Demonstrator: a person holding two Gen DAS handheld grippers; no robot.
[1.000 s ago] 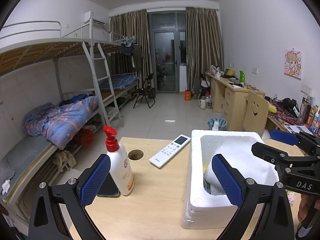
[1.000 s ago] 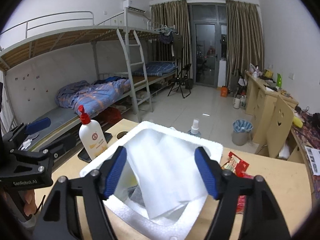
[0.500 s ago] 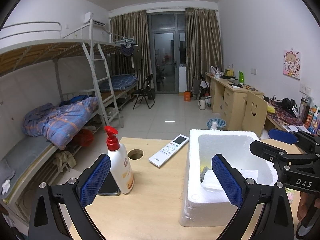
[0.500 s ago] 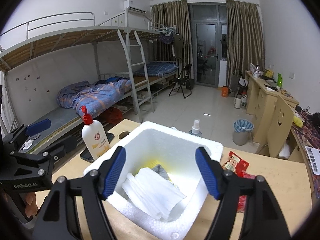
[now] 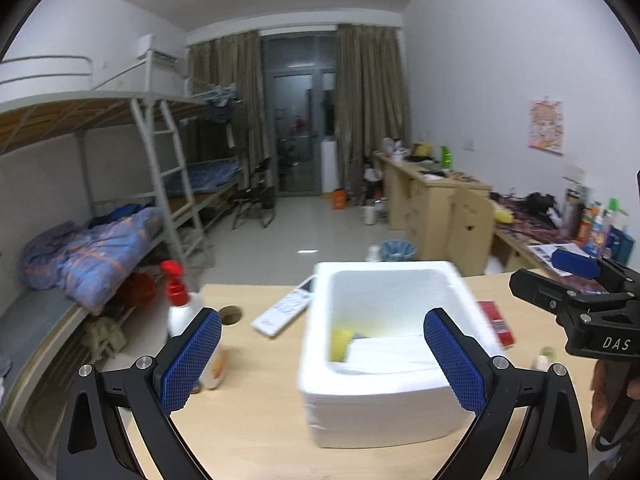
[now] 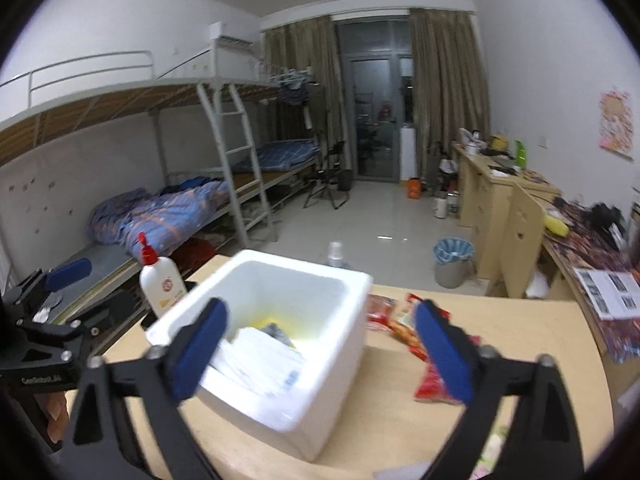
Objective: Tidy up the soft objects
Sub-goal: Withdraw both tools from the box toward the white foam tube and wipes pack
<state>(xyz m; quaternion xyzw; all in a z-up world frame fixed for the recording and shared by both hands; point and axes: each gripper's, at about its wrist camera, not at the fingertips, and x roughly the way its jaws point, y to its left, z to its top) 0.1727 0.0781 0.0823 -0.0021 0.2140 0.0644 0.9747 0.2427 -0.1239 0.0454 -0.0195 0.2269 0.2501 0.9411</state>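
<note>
- On the desk (image 5: 256,420): white foam box (image 5: 384,412), open at the top, near the middle
- Inside the box: folded white cloth (image 6: 260,360) across the bottom, touching a yellow item (image 5: 340,344) and a grey item (image 6: 276,330) at the far-left side
- Left gripper (image 5: 322,364): blue-padded fingers (image 5: 192,356) spread wide and holding nothing, low over the near desk edge; the right pad overlaps the box's near-right corner in view
- Right gripper (image 6: 320,356): fingers (image 6: 444,352) spread wide and holding nothing, framing the box from its right side
- Left of the box: white remote (image 5: 286,312) lying flat just beside it; pump bottle (image 6: 160,280) with a red top standing upright near the round cable hole (image 5: 231,314)
- Right of the box: red snack packets (image 6: 424,352) lying flat on the desk, close to the box wall
- Background: bunk bed (image 6: 180,208) with blue bedding along the left wall; both views blurred
</note>
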